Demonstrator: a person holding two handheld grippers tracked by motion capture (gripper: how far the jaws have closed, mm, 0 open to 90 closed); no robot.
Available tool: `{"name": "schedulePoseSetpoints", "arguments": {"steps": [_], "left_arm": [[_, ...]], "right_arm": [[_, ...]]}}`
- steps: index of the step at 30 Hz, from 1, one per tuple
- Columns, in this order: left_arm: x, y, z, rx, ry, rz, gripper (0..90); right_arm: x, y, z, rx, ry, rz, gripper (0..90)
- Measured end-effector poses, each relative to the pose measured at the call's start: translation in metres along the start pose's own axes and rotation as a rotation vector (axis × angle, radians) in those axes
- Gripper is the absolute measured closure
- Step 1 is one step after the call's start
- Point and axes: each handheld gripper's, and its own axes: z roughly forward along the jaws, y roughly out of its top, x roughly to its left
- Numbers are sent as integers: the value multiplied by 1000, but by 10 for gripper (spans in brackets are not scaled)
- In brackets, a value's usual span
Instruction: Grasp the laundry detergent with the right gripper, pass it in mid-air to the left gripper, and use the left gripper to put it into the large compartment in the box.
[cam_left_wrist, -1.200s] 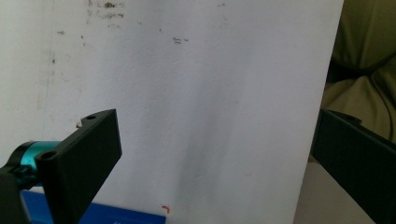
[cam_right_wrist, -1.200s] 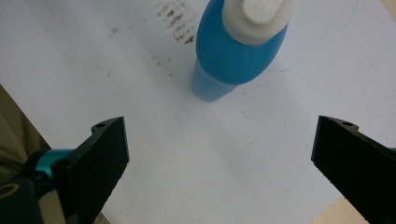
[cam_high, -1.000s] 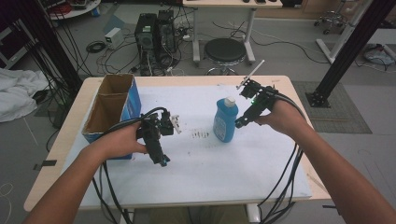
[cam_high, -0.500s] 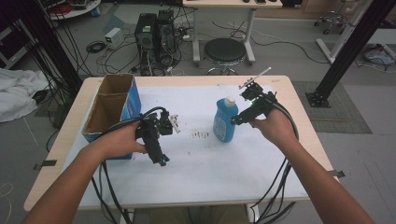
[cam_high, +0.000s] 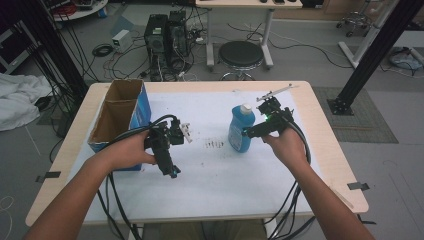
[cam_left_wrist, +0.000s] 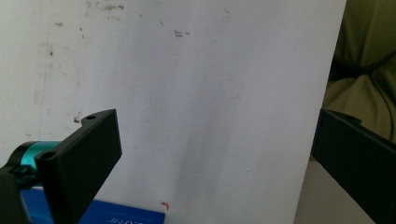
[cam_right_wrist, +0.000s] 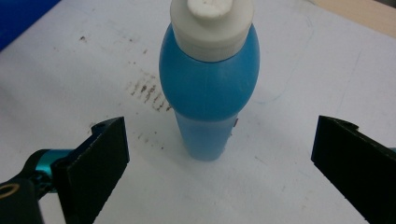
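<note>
High view first, nearest the person: the left claw (cam_high: 167, 150) hangs over the white sheet just beside the blue cardboard box (cam_high: 120, 117), jaws spread wide and empty, aimed down at bare paper in the left gripper view. Further in, the right claw (cam_high: 250, 132) sits at the side of the blue bottle (cam_high: 240, 129), which stands upright near the middle of the desk (cam_high: 320, 150), right of some dark smudges (cam_high: 215, 144). Right gripper view has the bottle (cam_right_wrist: 209, 88) centred between two wide-parted jaws, white cap (cam_right_wrist: 211, 21) on top, nothing gripped yet. The bottle looks tall and narrow at its foot, so I judge that one jaw touching first could tip it; closing on the bulging shoulder might let it slip downward.
</note>
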Motion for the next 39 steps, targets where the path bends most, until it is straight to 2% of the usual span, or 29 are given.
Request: {"name": "schedulePoseSetpoints", "arguments": {"steps": [1,6,9,13,20,39], "left_arm": [[0,0,0,0,-1,0,17],[1,0,0,-1,-1,-1,17],[1,0,1,-1,-2,-2,17],[2,0,1,0,-3,-1,16],[3,-1,1,0,-5,-7,17],[5,-3,2,2,-8,-11,17]], "right_arm": [[1,-6,3,-42,-6,11,31],[2,-11,7,-70,-11,17,31],[3,-15,11,-121,-11,24,31],[6,-20,16,-142,-15,22,31],[6,-30,30,-202,-11,47,31],[8,-37,57,-279,-2,56,31]]}}
